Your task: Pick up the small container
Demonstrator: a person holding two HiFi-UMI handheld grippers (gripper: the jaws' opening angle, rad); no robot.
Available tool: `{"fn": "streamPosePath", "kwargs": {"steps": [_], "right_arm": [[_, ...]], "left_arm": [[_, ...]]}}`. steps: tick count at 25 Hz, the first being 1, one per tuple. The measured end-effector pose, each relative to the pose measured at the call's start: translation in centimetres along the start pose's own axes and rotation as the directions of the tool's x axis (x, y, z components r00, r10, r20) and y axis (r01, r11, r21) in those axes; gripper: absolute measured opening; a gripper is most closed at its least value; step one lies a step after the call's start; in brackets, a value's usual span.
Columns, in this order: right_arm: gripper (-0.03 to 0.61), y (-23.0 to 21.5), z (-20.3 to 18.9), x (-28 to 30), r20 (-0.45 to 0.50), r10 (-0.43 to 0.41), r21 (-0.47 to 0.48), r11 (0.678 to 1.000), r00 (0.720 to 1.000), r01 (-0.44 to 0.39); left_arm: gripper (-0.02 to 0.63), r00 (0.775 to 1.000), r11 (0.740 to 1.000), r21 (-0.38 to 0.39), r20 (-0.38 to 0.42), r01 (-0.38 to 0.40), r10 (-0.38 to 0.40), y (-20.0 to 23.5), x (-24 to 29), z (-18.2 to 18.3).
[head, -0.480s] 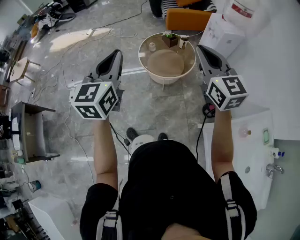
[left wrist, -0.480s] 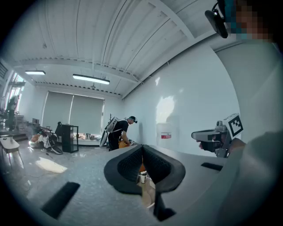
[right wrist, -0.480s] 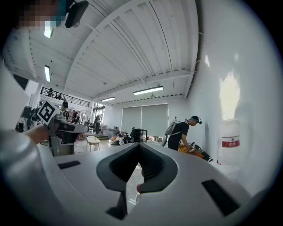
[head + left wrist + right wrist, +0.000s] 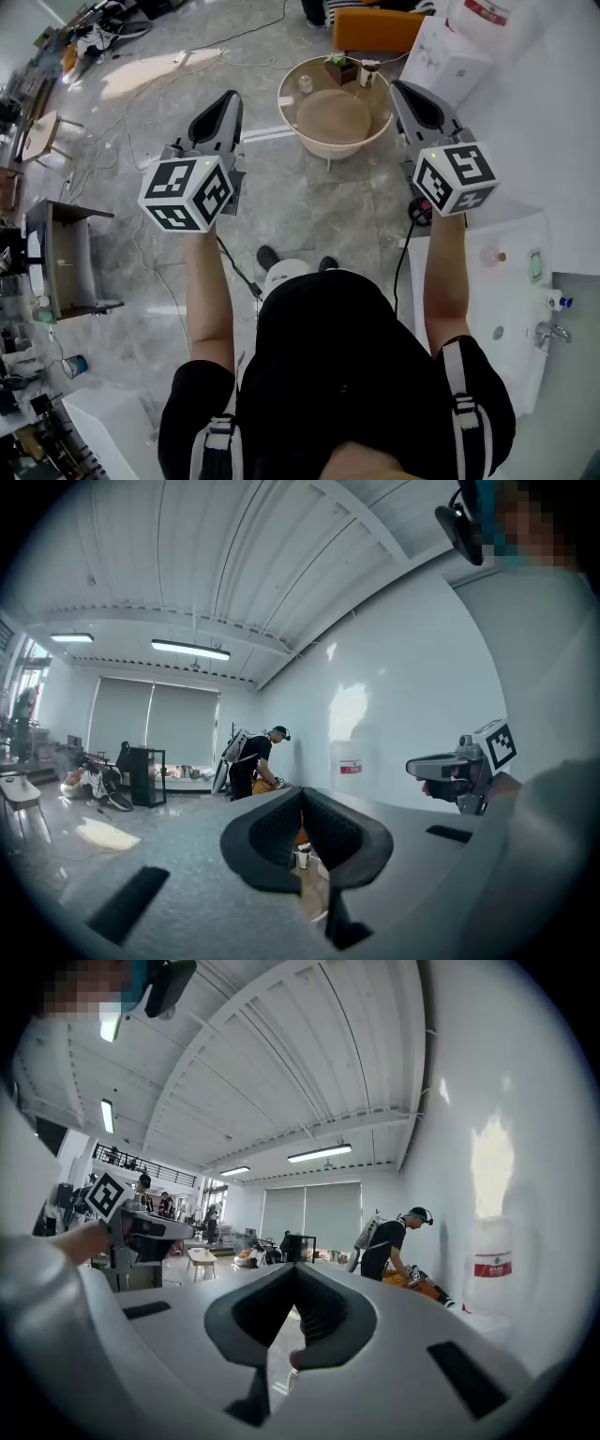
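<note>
Fingers [image 4: 272,836] together on left gripper [image 4: 230,96], right gripper [image 4: 397,86]; round table [image 4: 333,122] ahead.

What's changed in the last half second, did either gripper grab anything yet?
Nothing was taken hold of or let go. The left gripper and right gripper stay shut and empty, level, short of the round table. Only the view shifted slightly.

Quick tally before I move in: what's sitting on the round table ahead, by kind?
Small containers: 2 (clear container, white container with a dark top)
Potted plant: 1
Total on the round table: 3
</note>
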State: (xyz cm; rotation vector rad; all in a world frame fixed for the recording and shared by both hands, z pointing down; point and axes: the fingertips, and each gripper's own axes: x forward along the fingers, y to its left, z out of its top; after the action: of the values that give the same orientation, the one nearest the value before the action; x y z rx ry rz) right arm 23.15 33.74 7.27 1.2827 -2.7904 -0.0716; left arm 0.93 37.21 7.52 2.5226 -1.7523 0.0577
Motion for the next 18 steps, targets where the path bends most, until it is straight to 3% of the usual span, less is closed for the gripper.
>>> {"fn": "streamPosePath", "kwargs": {"steps": [6,18], "right_arm": [[0.002,0.5,0.0,-0.2,0.046,0.015,-0.06,0.998,0.999,-0.012],[0.003,-0.1,-3.5,2.1,-0.025,-0.023,0.012,1.0,0.999,0.023]], "left_arm": [[0.018,1.0,1.0,0.013,-0.012,0.006,-0.006,-0.5,0.3,-0.3],[0.018,0.998,0.999,-0.006,-0.051,0.04,-0.04,1.6,1.7,-2.9]]}}
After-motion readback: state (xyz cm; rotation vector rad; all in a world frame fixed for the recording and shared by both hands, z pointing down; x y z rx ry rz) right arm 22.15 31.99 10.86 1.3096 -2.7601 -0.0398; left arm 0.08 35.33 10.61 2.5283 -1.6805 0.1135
